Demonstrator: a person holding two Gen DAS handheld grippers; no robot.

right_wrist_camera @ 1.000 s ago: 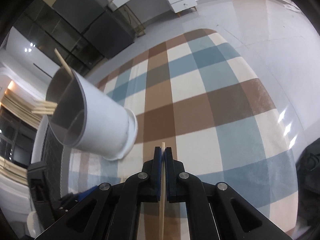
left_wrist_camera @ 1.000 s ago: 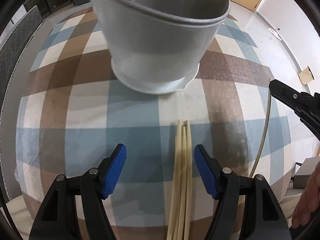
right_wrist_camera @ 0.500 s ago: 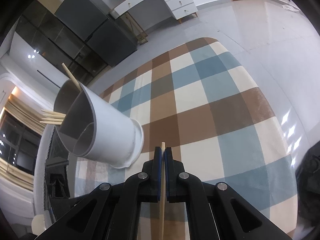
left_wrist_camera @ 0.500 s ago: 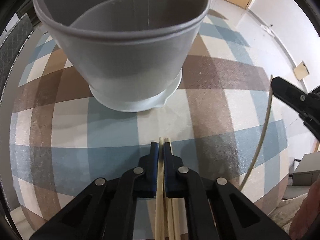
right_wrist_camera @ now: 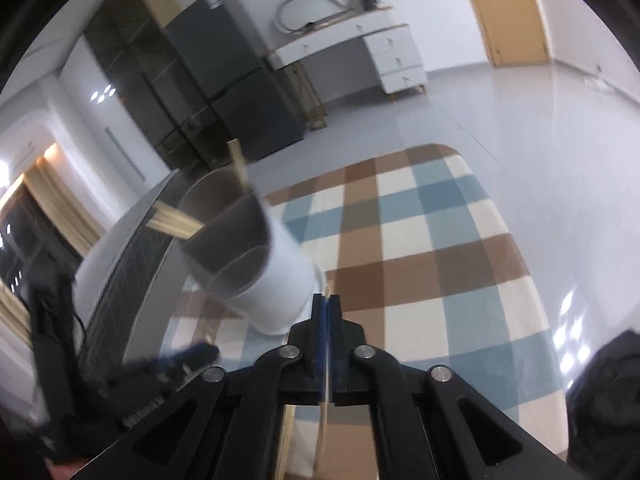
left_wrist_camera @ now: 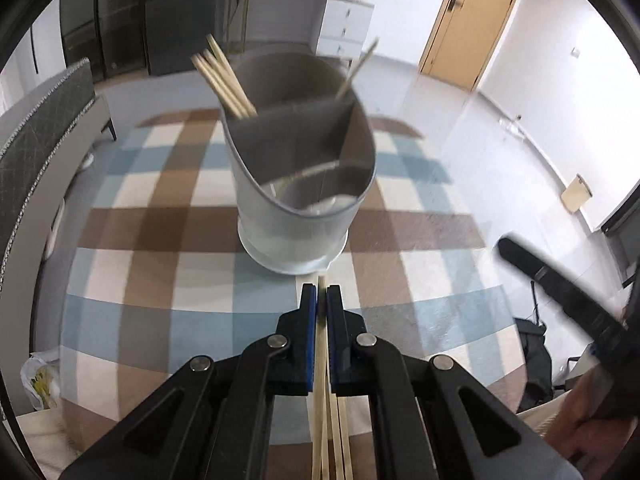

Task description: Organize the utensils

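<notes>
The left claw is clamped on a bundle of wooden chopsticks just in front of the grey divided utensil holder, which stands upright on the checked desk. The right claw pinches a single chopstick beside the holder.

Ahead of your left claw, the divided holder stands on the checked table. Several chopsticks lean in its rear left compartment, a single stick in the rear right. Your right claw lies to the right, with the holder to its left. A dresser stands behind.
</notes>
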